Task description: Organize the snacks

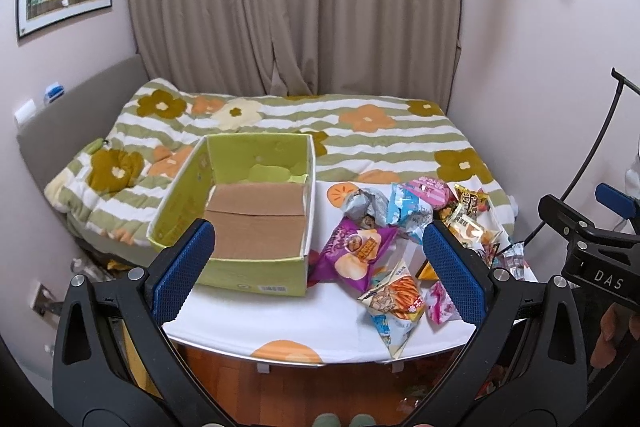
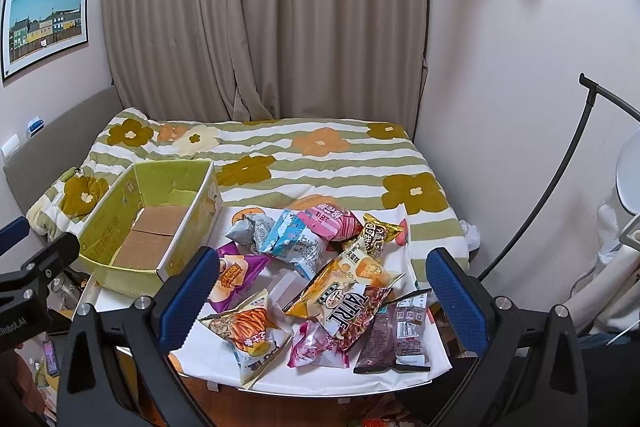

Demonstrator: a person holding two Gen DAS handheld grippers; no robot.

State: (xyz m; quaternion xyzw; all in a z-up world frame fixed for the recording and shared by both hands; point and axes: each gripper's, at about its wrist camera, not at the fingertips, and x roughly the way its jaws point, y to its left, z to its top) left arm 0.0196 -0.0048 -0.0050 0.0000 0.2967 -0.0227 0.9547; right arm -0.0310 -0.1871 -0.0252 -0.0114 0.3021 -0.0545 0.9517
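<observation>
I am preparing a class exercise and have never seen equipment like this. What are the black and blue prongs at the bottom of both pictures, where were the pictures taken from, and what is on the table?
The prongs belong to two hand-held grippers, one in each of a person's hands. A camera on each looks forward along its two blue-padded fingers, so each picture shows its own gripper from behind: the left gripper in one, the right gripper in the other. Both are open and hold nothing. They hang above a small white table at the foot of a flowered bed. On the table sit an empty green cardboard box and, beside it, a loose pile of snack packets, among them a purple packet and a pink one. No packet is in the box.
</observation>
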